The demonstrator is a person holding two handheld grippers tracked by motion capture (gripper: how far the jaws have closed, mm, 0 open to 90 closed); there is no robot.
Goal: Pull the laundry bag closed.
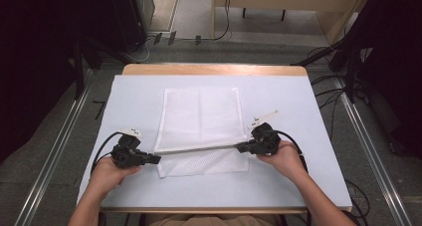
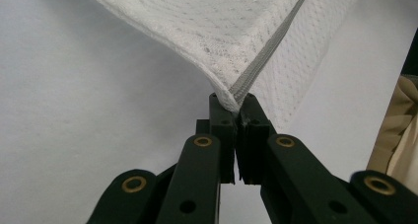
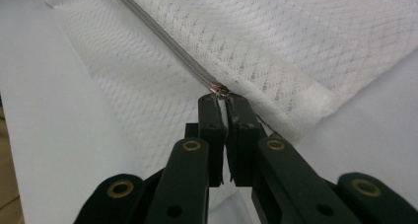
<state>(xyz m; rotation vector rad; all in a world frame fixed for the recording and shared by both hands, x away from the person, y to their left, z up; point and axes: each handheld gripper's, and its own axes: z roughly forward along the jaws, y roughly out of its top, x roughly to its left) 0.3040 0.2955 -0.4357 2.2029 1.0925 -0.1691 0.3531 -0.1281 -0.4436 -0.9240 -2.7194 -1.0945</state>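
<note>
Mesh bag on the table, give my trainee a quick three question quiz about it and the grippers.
1. True or false: the left hand-held gripper is shut on a corner of the mesh bag.
2. What does the right hand-held gripper pinch? A) the zip pull B) a cable C) the table
3. Fill in: the grey zip runs from one gripper to the ____.

Key: 1 true; 2 A; 3 other.

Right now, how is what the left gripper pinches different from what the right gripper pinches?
The left gripper pinches the mesh bag's corner, cloth and zipper tape together; the right gripper pinches the small metal zipper pull. The left one sits off the bag's edge; the right one reaches over it. Both are shut on the same zipper line.
</note>
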